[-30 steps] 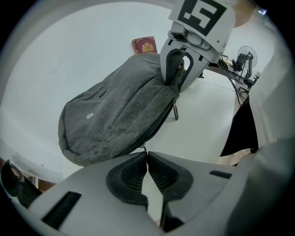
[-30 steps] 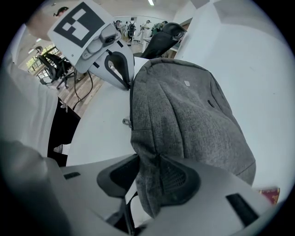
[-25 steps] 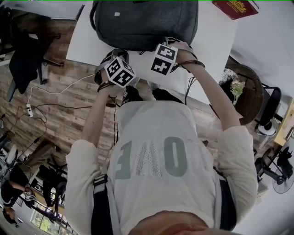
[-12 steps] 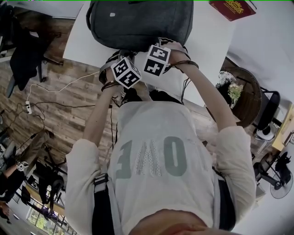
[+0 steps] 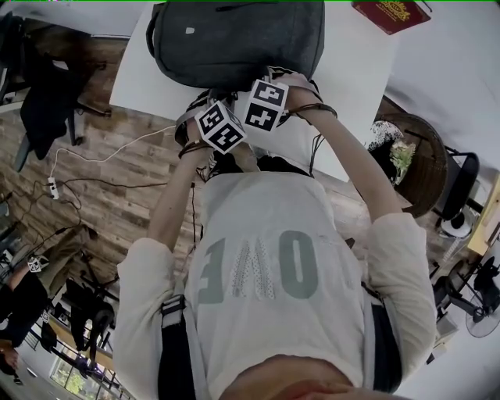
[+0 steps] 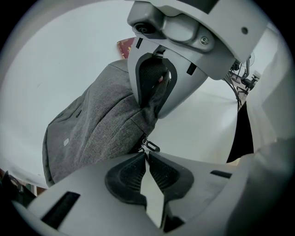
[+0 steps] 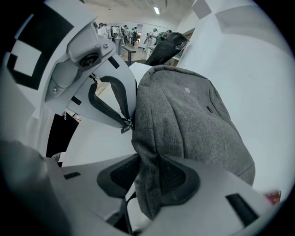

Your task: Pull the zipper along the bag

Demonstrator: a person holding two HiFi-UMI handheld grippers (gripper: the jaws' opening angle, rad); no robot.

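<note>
On the table [image 5: 359, 86], bag [image 5: 234, 39] lies crosswise; left gripper [image 6: 146, 156] pinches zipper pull [image 6: 150, 146], right gripper [image 7: 148, 159] its fabric.

A white table [image 5: 359, 70] fills the upper frame of the head view. A red book [image 5: 389, 13] lies at its upper right corner. A wood floor [image 5: 117, 187] lies at left, with a white cable [image 5: 101, 156] across it. A round brown stand [image 5: 428, 176] with flowers [image 5: 400, 152] stands at right.
</note>
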